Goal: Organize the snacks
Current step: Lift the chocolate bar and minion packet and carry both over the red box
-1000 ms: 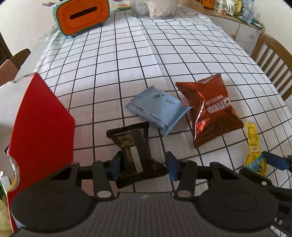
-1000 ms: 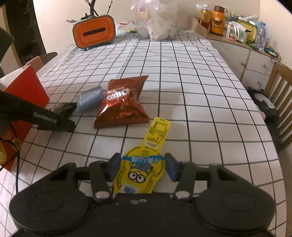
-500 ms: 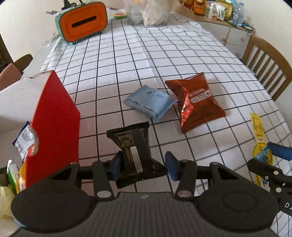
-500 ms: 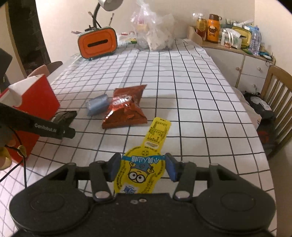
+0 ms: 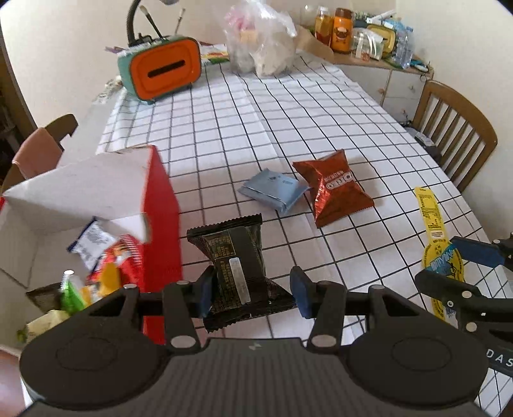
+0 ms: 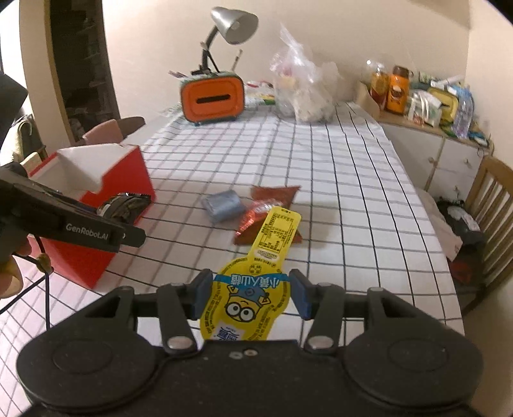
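Both claws rose: left (image 5: pixel 251 288) grips black packet (image 5: pixel 235 253), right (image 6: pixel 248 296) yellow pouch (image 6: pixel 253 285) (table edge near).

A home dining room, lived-in. The worktop (image 6: pixel 368 166) wears a white cloth with a black grid, and wooden slat-back chairs (image 5: pixel 455 128) stand at its right edge, another chair (image 5: pixel 38 147) at the left. At the far edge sit an orange tissue box (image 6: pixel 211 96), a grey desk lamp (image 6: pixel 231 22) and a bulging clear plastic bag (image 6: pixel 301 86). Beyond the far right corner a low cream sideboard (image 6: pixel 449 160) carries jars, bottles and packets — ordinary household clutter — against plain cream walls.
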Motion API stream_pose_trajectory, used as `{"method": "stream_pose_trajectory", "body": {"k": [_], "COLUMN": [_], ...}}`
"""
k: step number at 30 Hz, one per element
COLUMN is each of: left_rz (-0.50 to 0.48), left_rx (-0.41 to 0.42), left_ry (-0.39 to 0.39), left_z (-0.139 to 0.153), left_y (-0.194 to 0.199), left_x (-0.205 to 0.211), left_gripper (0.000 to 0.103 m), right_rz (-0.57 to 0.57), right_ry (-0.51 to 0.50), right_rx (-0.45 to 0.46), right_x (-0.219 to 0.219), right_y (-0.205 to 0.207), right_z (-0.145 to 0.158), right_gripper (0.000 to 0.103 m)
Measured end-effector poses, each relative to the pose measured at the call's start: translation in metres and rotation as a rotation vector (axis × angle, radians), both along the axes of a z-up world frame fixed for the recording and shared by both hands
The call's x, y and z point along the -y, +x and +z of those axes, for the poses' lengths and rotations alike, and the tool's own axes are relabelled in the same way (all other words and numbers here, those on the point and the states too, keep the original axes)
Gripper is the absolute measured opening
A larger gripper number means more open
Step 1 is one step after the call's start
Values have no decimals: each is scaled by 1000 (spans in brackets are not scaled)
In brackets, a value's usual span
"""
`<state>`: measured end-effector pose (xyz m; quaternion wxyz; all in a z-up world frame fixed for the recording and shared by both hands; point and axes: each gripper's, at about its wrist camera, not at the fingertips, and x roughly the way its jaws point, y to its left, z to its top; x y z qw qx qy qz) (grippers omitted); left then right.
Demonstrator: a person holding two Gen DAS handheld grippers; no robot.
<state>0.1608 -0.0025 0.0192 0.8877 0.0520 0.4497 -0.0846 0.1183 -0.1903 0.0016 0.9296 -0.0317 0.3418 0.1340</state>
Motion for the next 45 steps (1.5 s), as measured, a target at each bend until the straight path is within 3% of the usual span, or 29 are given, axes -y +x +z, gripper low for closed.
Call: {"method": "stream_pose_trajectory", "body": {"k": [21,35,45], "left_rz": [114,250,309], "left_rx": [109,99,45], "left_ry": [27,70,113], "left_z": [53,42,16], "left_y": [-28,-19,3], "left_x": [-125,-213,-247], "left_gripper": [49,49,49], "right_rz": [171,268,271], "right_ry": [-68,-97,-118], "right_rx": [92,101,48], "right_x": [-124,-215,-263], "right_y": [-3,20,57], "right_z": [48,49,23], "right_gripper": [50,50,50]}}
